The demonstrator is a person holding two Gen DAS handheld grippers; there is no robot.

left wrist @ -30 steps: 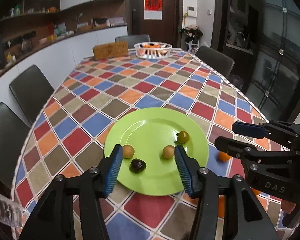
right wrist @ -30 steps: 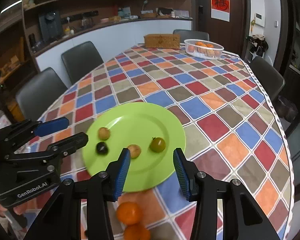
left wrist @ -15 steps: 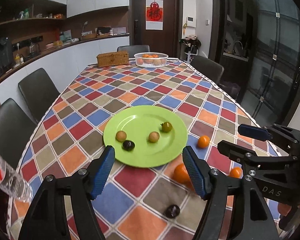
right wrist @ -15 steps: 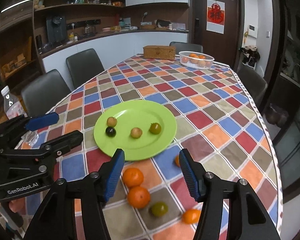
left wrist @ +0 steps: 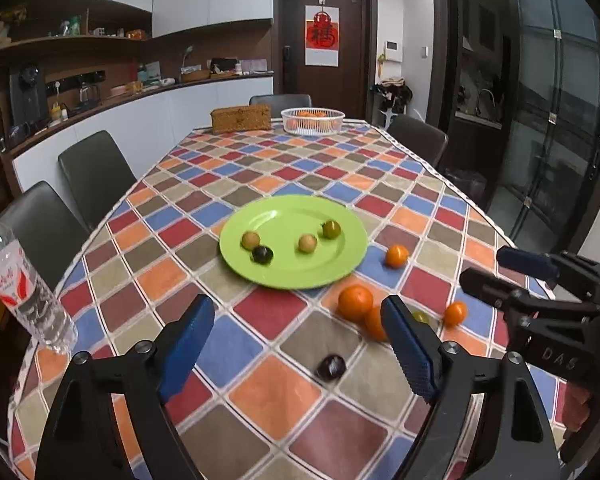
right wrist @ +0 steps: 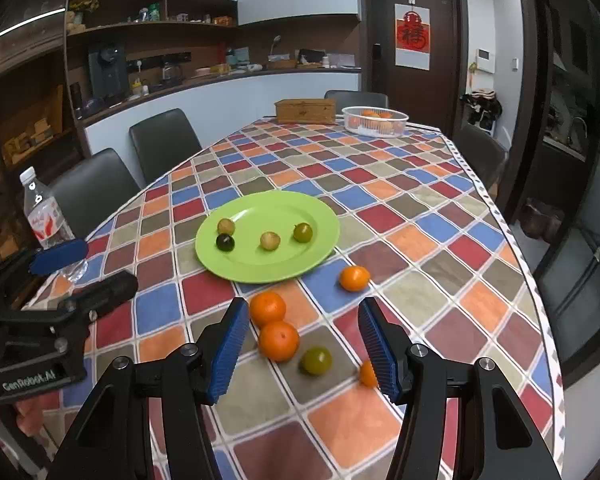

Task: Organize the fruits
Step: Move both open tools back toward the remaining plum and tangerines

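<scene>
You are holding the left gripper (left wrist: 298,340) with jaws spread wide, empty, over the checkered tabletop (left wrist: 260,168). Ahead, a green plate (left wrist: 284,272) is carrying four small fruits. Two oranges (left wrist: 355,302) are lying touching just beside the right jaw; a dark plum (left wrist: 331,367) is sitting between the jaws. The right gripper (left wrist: 504,270) is hovering at right. A water bottle (left wrist: 24,292) is standing at left.

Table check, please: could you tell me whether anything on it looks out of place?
Yes: loose fruit lies on the tablecloth beside the plate: oranges, a green fruit and a dark fruit. Four small fruits sit on the plate.
</scene>
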